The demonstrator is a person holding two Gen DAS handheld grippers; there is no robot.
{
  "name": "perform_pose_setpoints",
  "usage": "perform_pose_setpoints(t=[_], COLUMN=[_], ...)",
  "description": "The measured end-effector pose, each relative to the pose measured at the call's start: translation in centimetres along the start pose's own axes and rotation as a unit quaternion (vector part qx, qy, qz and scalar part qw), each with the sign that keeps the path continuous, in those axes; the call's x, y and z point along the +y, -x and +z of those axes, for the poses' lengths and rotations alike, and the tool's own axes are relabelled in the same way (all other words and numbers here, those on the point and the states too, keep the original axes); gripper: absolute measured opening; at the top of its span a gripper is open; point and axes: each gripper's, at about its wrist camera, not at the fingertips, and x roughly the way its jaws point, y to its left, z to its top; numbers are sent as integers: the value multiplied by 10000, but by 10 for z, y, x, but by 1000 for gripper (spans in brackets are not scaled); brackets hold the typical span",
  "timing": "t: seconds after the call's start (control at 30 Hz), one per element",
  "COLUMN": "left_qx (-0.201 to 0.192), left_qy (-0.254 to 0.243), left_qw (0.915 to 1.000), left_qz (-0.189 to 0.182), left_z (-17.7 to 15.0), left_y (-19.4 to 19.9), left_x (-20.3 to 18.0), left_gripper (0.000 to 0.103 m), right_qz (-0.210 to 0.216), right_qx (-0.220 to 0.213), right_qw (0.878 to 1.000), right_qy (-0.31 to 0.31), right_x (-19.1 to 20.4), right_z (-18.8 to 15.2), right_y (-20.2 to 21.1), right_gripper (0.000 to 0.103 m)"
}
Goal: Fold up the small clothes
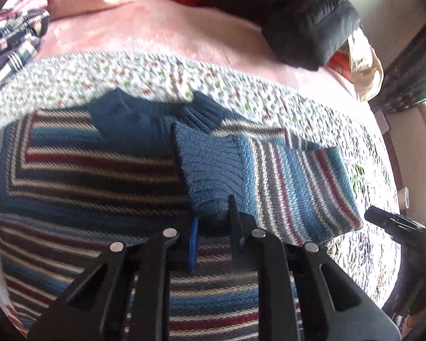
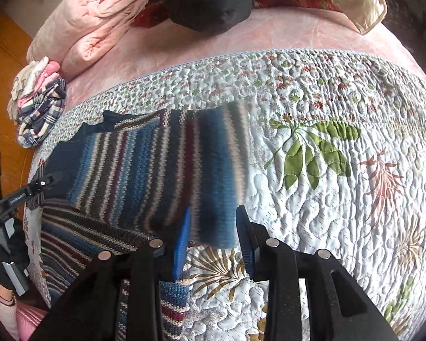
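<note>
Pink bed [image 2: 284, 31], floral quilt [image 2: 340, 199] over it, striped sweater [image 1: 85, 184] on quilt, folded clothes [image 2: 39, 108] at edge

Striped sweater [image 1: 79, 176] cut off by lower and left frame edges in left wrist view; cuff end hidden between left gripper [image 1: 211, 236] fingers. Sleeve edge [image 2: 235, 153] motion-blurred in right wrist view, lower end masked by right gripper [image 2: 213, 241]. Black garment [image 2: 210, 2] cropped at top. Gloved hand [image 2: 2, 258] cropped at left. Plaid clothes pile [image 1: 14, 48] blurred, partly out of frame.

bare quilt [image 2: 340, 227] right of sweater [image 2: 156, 170]; black jacket [image 2: 210, 2] beyond
</note>
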Motion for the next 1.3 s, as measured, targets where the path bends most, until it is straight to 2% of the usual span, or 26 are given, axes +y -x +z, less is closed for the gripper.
perform_pose_setpoints(t=[0.23,0.33,0.47,0.57,0.63,0.7,0.77,0.8,0.87,1.0,1.1,1.2,1.3], left_qx=[-126,-112,62,195,244,207,39,-66,-211,-171,-5,260,319], left_qy=[21,-55,-61,-68,15,165,335,377,325,-8,-181,-204,-167], left_qw=[9996,9994,9988,9972,9950,9929,9931,9938,9951,9979,9981,9965,9965], left_qz=[245,320,488,721,972,1158,1123,1041,905,628,587,763,760], left_z=[22,22,15,9,4,3,4,4,5,9,5,-4,-10], left_y=[24,23,1,-17,-25,-21,-5,5,20,18,-2,-27,-41], left_x=[57,74,93,107,121,138,149,150,142,109,93,93,103], left_gripper=[16,16,20,28,29,28,27,27,30,37,38,38,39], right_qz=[390,118,-253,-293,-273,-236,-302,-294,17,471,327,58,-41], right_qx=[512,557,616,634,622,627,475,313,40,75,322,597,552], right_qw=[9973,9984,9976,9975,9976,9977,9983,9988,9996,9981,9974,9962,9962], right_qy=[-351,-56,194,147,102,105,167,220,288,380,563,638,673], right_x=[7,24,33,30,28,29,33,38,51,82,101,106,105], right_z=[0,0,-4,-8,-9,-8,-1,4,13,15,4,-8,-12], right_y=[-44,-54,-64,-69,-70,-67,-50,-39,-18,-20,-50,-83,-91], right_gripper=[35,35,35,36,36,36,37,37,37,38,38,38,39])
